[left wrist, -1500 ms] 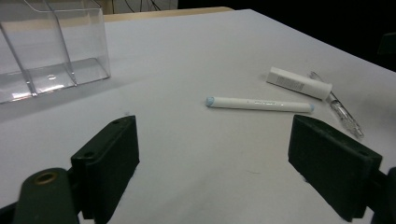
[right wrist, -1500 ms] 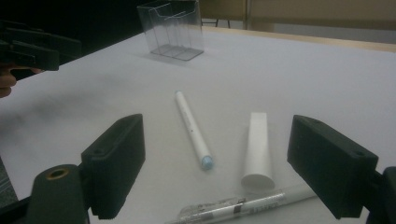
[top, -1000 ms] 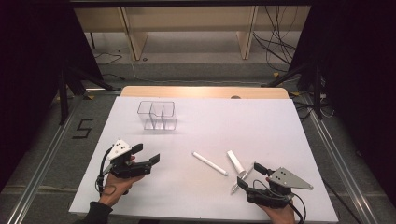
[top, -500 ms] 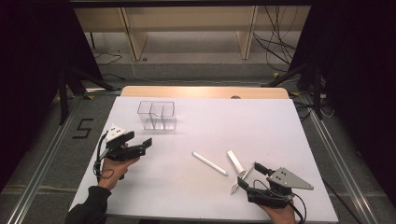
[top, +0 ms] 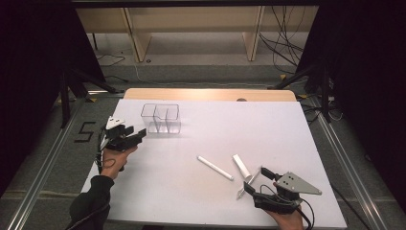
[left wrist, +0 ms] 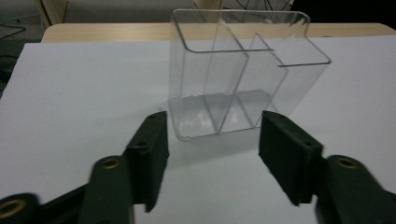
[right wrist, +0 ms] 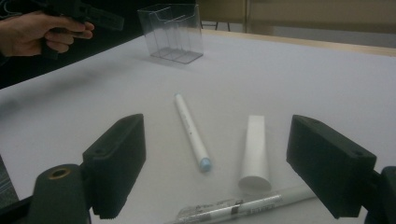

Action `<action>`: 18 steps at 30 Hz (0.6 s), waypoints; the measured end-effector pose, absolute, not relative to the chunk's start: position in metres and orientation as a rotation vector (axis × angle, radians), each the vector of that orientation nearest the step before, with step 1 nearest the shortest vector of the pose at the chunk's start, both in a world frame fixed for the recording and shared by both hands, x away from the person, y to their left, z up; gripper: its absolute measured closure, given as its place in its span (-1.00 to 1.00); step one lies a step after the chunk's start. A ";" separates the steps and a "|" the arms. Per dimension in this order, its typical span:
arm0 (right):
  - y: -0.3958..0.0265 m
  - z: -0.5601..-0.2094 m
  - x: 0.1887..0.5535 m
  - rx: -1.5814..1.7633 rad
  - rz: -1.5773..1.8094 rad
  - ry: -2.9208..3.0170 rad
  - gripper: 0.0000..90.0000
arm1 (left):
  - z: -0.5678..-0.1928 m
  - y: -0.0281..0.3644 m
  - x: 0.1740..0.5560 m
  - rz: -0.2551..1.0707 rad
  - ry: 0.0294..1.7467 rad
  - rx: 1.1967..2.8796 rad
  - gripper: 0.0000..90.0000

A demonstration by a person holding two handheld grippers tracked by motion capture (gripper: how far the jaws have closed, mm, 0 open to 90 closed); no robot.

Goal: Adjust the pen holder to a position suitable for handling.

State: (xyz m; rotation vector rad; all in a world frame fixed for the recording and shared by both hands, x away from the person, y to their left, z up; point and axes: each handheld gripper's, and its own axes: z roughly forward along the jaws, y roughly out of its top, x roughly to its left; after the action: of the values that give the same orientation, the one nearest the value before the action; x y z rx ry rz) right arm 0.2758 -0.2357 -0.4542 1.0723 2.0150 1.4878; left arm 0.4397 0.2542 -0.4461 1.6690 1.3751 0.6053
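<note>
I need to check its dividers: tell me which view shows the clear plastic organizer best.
The left gripper view: the clear organizer stands close ahead of the open jaws, its dividers plain. The high view shows it small, beside the left gripper. The right gripper view shows it far off.

On the table [top: 306,129], the clear organiser [top: 161,118] stands behind pen [top: 215,167] and tube [top: 241,166].

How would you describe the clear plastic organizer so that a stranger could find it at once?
Start from the white table and look toward its far left part, just ahead of the left gripper. There stands the clear organizer, upright and empty. Unlike the white pens lying flat nearer the right gripper, it is see-through, with inner dividers.
</note>
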 end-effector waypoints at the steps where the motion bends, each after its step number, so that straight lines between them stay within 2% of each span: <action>1: -0.236 -0.454 0.276 1.071 1.487 2.014 -0.54 | -0.447 0.257 0.443 0.608 1.389 1.670 0.11; 5: -0.235 -0.455 0.276 1.071 1.486 2.020 -0.54 | -0.451 0.267 0.455 0.601 1.438 1.651 0.54; 9: -0.235 -0.456 0.277 1.075 1.483 2.026 -0.53 | -0.454 0.273 0.465 0.604 1.464 1.649 0.82; 13: -0.235 -0.456 0.277 1.073 1.482 2.028 -0.53 | -0.455 0.273 0.474 0.601 1.466 1.657 0.98; 18: -0.235 -0.456 0.277 1.075 1.481 2.026 -0.53 | -0.458 0.272 0.486 0.589 1.463 1.677 0.98</action>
State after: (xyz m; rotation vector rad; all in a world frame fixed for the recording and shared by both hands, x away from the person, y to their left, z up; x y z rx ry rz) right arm 0.2766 -0.2348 -0.4556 1.0752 2.0263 1.4805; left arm 0.4860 0.2718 -0.4581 1.6768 1.4634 0.5894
